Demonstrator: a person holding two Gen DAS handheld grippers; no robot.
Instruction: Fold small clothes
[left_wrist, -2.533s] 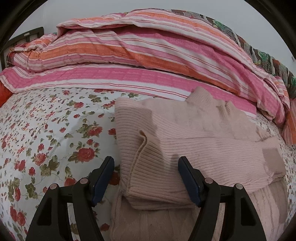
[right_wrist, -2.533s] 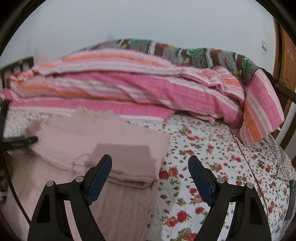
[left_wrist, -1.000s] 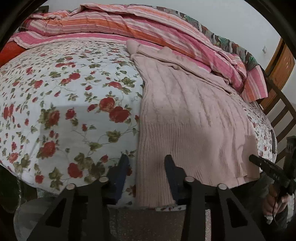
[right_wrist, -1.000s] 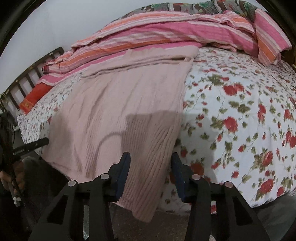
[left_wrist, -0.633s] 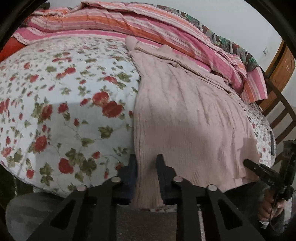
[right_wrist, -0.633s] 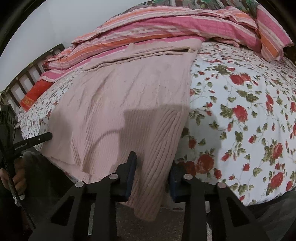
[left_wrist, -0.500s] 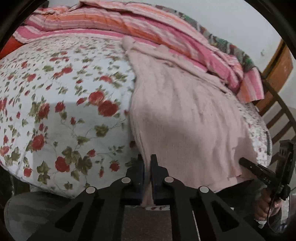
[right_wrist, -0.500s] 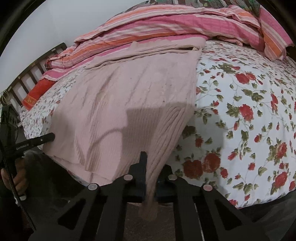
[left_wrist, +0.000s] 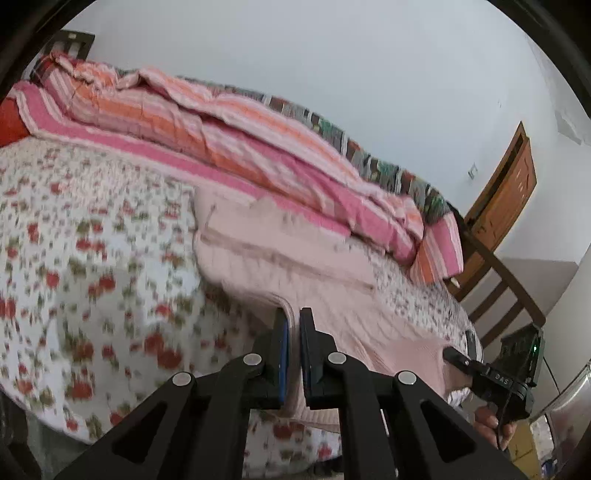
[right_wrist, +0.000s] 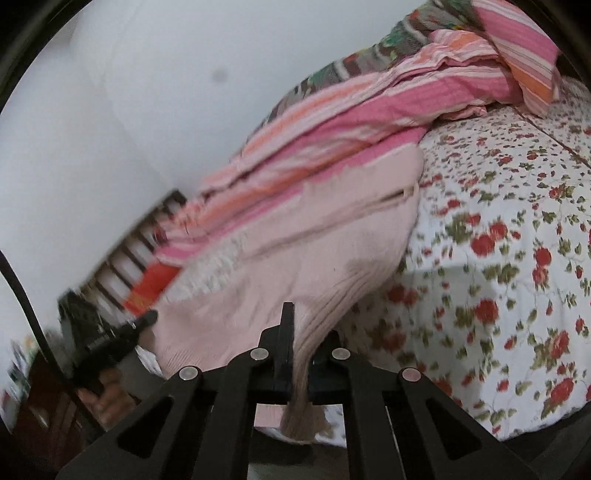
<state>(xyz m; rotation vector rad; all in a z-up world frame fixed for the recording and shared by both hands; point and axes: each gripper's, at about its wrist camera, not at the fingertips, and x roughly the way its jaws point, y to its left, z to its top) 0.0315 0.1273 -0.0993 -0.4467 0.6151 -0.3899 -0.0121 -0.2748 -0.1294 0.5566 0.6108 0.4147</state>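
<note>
A pale pink knitted sweater (left_wrist: 295, 258) lies along the floral bedsheet (left_wrist: 92, 258), its near hem lifted off the bed. My left gripper (left_wrist: 293, 317) is shut on the hem's left corner, the knit pinched between its blue pads. In the right wrist view the same sweater (right_wrist: 314, 236) rises in a ridge towards my right gripper (right_wrist: 301, 314), which is shut on the ribbed right corner; a tail of rib hangs below the jaws. Each view shows the other gripper held in a hand at the far end of the hem, the right gripper (left_wrist: 454, 356) and the left gripper (right_wrist: 147, 317).
A pink and orange striped quilt (left_wrist: 240, 140) is piled along the far side of the bed against the white wall. A wooden chair (left_wrist: 495, 280) and a brown door (left_wrist: 506, 192) stand past the bed's right end. A slatted headboard (right_wrist: 129, 251) and a red pillow (right_wrist: 155, 280) lie at the left end.
Both grippers closed on the sweater's near hem corners and rose, lifting the hem off the bed edge. Both views tilted upward, showing more wall.
</note>
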